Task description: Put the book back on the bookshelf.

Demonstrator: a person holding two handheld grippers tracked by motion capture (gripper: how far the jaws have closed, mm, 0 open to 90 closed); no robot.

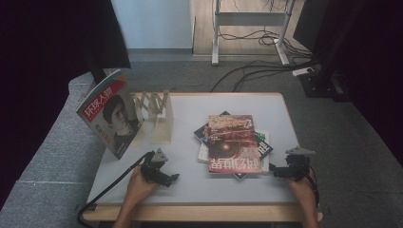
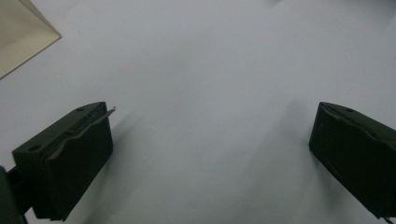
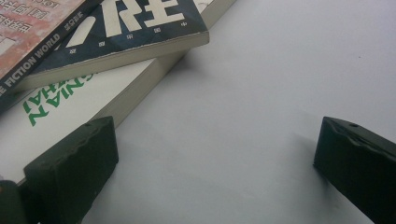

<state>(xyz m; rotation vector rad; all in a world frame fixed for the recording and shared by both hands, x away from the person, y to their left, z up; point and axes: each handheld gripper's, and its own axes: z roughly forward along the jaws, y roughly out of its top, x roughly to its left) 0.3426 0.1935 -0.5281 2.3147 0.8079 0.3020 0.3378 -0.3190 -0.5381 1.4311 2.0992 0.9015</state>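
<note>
A pale grey worktop (image 1: 190,185) stands on a carpeted floor strewn with cables, with a wooden rack (image 1: 157,116) at its far left where one magazine (image 1: 110,111) already leans upright. The remaining stack of magazines (image 1: 233,145) lies flat at the middle right, its red-covered top issue (image 1: 234,142) skewed over a dark one and a white one below. The work looks to be filing these into the rack, so the sensible step is to bring the right gripper (image 1: 281,172), just beside the stack's near right corner, in low and level, catch only the top cover's edge, and lift it before the left gripper (image 1: 167,178) helps steady it upright. Both sets of fingers stand wide apart and hold nothing: the right fingers (image 3: 74,172) flank bare worktop with the white magazine (image 3: 70,107) just past one pad, and the left fingers (image 2: 70,158) hover over bare surface.
</note>
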